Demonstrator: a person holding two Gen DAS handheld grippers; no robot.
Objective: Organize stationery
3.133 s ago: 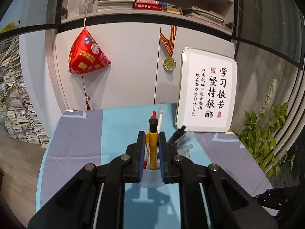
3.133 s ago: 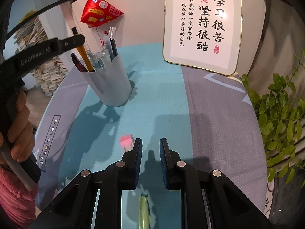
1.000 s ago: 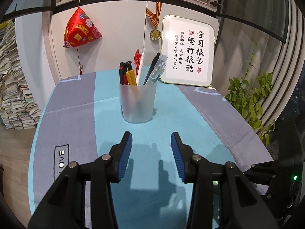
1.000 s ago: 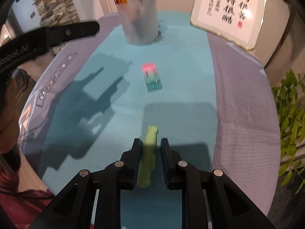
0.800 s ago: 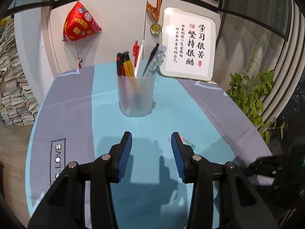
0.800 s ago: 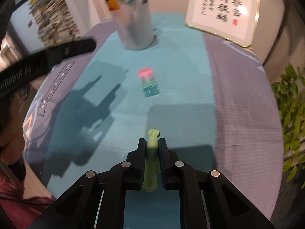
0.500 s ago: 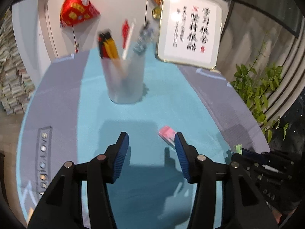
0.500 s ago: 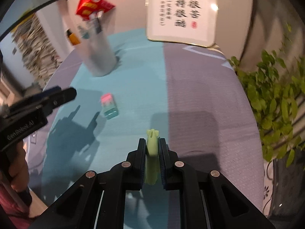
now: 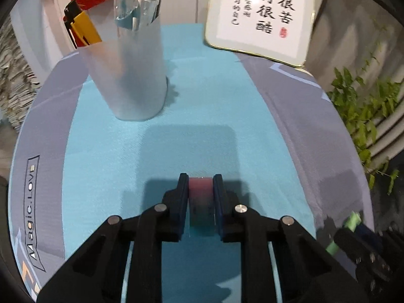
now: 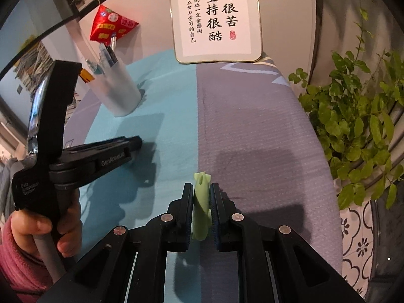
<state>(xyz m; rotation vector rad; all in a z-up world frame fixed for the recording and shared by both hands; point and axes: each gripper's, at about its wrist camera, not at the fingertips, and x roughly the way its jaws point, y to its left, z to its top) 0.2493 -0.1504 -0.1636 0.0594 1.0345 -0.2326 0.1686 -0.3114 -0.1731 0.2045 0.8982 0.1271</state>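
Note:
A pink and teal eraser lies on the light blue cloth between the pads of my left gripper. Its jaws are closing, and both pads touch the eraser's sides. My right gripper is shut on a pale green pen-like thing, held above the grey part of the cloth. That green thing also shows at the lower right of the left wrist view. A frosted pen cup holding several pens stands at the back left. In the right wrist view, the left gripper hides the eraser.
A framed calligraphy board leans against the wall behind the table. A leafy plant stands off the table's right edge. A red pouch hangs behind the cup. A hand in a pink sleeve holds the left gripper's handle.
My left gripper came down past the cup onto the eraser, and its jaws narrowed around it. My right gripper lifted the green thing off the cloth and swung right.

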